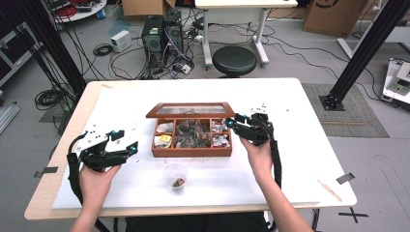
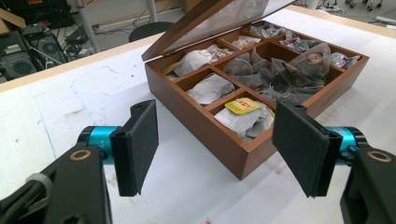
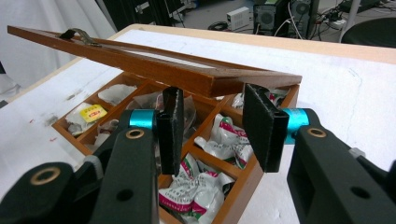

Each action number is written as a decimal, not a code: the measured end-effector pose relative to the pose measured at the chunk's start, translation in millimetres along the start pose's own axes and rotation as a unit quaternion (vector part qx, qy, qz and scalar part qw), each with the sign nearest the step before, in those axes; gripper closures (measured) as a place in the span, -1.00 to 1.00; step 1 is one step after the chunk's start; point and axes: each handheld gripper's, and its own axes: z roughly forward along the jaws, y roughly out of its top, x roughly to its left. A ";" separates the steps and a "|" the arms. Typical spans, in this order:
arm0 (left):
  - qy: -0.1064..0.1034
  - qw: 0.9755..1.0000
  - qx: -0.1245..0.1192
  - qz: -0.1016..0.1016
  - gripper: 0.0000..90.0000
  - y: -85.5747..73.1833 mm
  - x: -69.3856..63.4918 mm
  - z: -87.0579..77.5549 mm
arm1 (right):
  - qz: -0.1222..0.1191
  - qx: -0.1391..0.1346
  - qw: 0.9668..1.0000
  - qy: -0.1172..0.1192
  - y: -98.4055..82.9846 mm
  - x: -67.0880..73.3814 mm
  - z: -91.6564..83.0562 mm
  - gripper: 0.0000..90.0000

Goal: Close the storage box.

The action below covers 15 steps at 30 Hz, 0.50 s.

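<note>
I am guiding two hand-held grippers at a white-covered table (image 1: 300, 164). In the middle of it sits a brown wooden tea box with small compartments (image 1: 191, 151), its glass-paned hinged lid (image 1: 189, 110) half raised and leaning over the far side. The compartments hold grey paper tea bags, one with a yellow tag (image 2: 242, 106), see-through pyramid bags in the centre, and red, white and green foil sachets (image 3: 223, 140) at the right. My right gripper (image 1: 233, 123) is at the box's right end, over the sachet compartments and just under the lid's near edge; its jaws stand a narrow gap apart with nothing between them. My left gripper (image 1: 130, 149) rests on the table just left of the box, jaws wide apart and empty. Near the table's front edge, in front of the box, stands a clear plastic cup (image 1: 175, 177) with something small and dark at the bottom. My judgement: one item is already in the cup, and the right gripper is going in to pick a sachet, which is not yet gripped. Beyond the table lie a grey floor, tangled cables, computer towers, a round black stool (image 1: 234, 59) and cardboard boxes.
</note>
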 end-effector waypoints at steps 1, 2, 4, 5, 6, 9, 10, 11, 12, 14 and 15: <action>0.000 1.000 0.000 0.000 -0.30 0.0 0.0 0.0 | 0.000 0.000 1.000 0.000 0.0 0.0 0.0 0.33; -0.001 1.000 0.000 -0.001 -0.30 -0.2 -0.4 0.3 | -0.001 0.001 1.000 -0.001 -2.9 0.4 0.0 0.33; -0.001 1.000 -0.001 -0.001 -0.30 -0.2 -0.4 0.3 | -0.003 0.000 1.000 0.000 -6.2 0.5 -0.1 0.33; -0.001 1.000 0.000 -0.001 -0.30 -0.2 -0.5 0.3 | -0.003 0.000 1.000 0.000 -6.2 0.5 -0.1 0.33; -0.001 1.000 0.000 -0.001 -0.30 -0.3 -0.6 0.4 | -0.002 0.000 1.000 0.001 -9.2 0.9 0.0 0.33; -0.001 1.000 0.000 0.001 -0.30 -0.3 -0.7 0.4 | -0.004 0.001 1.000 0.001 -13.7 0.9 0.2 0.33; -0.001 1.000 0.000 0.000 -0.30 -0.4 -0.8 0.4 | -0.002 0.003 1.000 0.002 -14.9 0.8 0.2 0.33; -0.001 1.000 0.000 0.000 -0.30 -0.4 -0.8 0.4 | -0.002 0.003 1.000 0.002 -14.9 0.8 0.2 0.33; -0.001 1.000 0.000 0.000 -0.30 -0.5 -0.8 0.3 | -0.002 0.003 1.000 0.002 -16.1 0.8 0.1 0.33; -0.001 1.000 0.000 0.000 -0.30 -0.5 -0.9 0.3 | -0.003 0.004 1.000 0.002 -19.0 1.4 0.3 0.33; 0.000 1.000 0.000 0.000 -0.30 -0.5 -0.9 0.3 | -0.003 0.005 1.000 0.003 -20.6 1.4 0.4 0.33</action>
